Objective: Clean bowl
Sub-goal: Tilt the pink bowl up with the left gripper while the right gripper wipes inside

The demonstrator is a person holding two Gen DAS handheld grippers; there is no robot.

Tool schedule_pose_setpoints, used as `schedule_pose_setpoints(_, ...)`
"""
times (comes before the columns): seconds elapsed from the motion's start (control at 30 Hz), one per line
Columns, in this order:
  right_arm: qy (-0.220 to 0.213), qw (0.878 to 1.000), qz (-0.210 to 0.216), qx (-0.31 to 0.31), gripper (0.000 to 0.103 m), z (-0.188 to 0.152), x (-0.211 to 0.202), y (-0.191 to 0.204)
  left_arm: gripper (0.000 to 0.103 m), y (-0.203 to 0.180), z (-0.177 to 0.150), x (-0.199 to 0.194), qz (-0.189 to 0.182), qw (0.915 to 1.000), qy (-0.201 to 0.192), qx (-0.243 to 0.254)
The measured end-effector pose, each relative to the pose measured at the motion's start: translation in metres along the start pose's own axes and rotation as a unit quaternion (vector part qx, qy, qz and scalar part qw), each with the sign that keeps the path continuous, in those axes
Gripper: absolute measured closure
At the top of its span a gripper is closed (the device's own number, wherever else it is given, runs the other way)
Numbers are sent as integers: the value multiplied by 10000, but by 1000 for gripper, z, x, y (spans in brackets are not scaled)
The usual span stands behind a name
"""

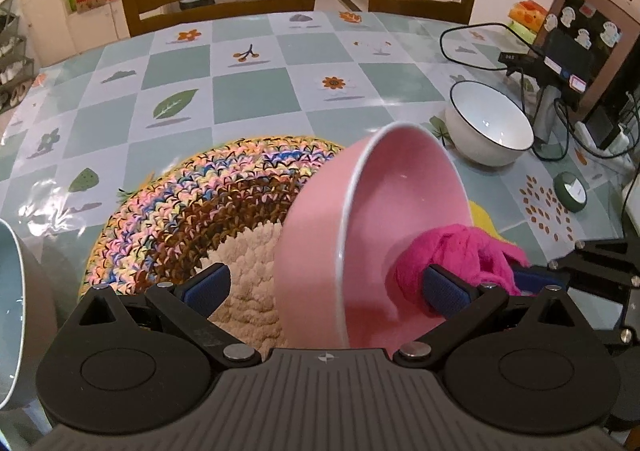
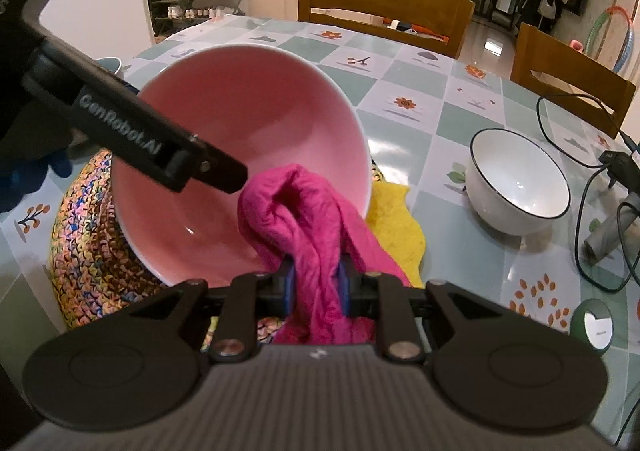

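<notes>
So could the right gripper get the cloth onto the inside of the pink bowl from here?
Probably yes. The right gripper is shut on the magenta cloth, which already hangs at the rim of the tilted pink bowl. The left gripper holds the bowl's wall, mouth facing the cloth.

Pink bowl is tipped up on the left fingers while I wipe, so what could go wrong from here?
1. The pink bowl is held only by its wall, tilted over the woven mat; pushing the magenta cloth hard could lever it loose.
2. The white bowl stands close by; a swing could knock it.
</notes>
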State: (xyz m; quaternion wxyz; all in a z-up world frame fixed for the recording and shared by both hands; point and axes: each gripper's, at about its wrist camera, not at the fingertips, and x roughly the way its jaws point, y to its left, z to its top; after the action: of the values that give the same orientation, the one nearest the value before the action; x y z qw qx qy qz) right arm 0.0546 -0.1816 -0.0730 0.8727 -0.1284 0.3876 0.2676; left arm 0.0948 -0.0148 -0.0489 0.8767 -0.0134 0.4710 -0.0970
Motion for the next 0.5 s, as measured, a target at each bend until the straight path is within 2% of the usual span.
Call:
schedule_pose_setpoints(0.2,-82,9999,10,-110,77,-2,1,1,1,8,4,1,-11,9995,-144,-290)
schedule_pose_setpoints(0.37,-147,9996,-25,-246,76,-2,0,2,20,2,3,1,-153,9997,-191,-90)
schedule_pose_setpoints(0.43,-178,9993,-38,-315,74,-1,0,3,32,0,2,0,-243,9995,-212,-41)
schedule_pose_setpoints(0.5,-258,9985,-81,-475,69,-1,-1,6,35,-2,1,-2,-284,9992,-265,3)
